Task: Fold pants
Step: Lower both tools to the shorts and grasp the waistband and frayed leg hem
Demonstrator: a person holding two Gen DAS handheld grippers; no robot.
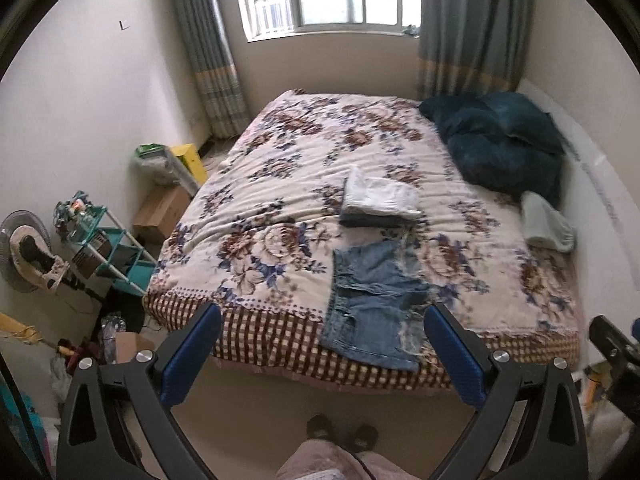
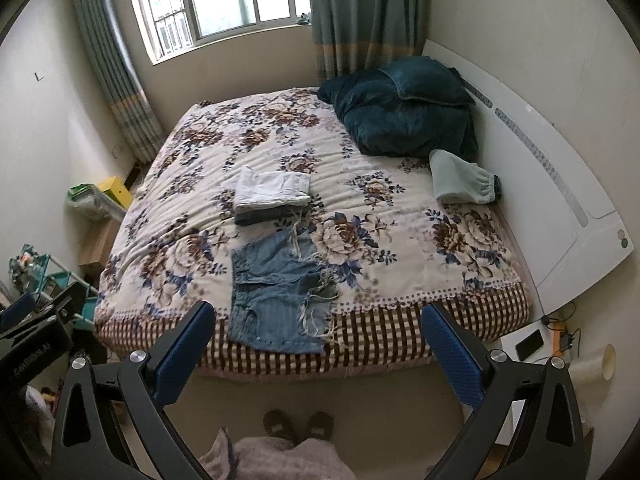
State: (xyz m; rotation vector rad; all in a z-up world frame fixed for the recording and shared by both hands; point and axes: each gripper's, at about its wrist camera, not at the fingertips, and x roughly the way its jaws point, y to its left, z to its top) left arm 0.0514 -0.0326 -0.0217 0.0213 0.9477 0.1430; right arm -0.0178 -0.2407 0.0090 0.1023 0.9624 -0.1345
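A pair of frayed blue denim shorts [image 1: 374,300] lies spread at the near edge of the floral bed [image 1: 280,184], partly hanging over the checked border; it also shows in the right wrist view [image 2: 276,292]. Behind it sits a folded stack, white on dark, seen in the left wrist view [image 1: 378,198] and the right wrist view [image 2: 272,192]. My left gripper [image 1: 322,320] is open and empty, held above the floor in front of the bed. My right gripper [image 2: 318,318] is open and empty too, at about the same height.
A dark teal quilt [image 2: 404,108] and a pale green garment [image 2: 460,184] lie by the white headboard [image 2: 552,184]. A teal rack [image 1: 108,252], boxes and a fan [image 1: 24,256] crowd the floor at the left. A nightstand with a phone [image 2: 528,344] stands at the right.
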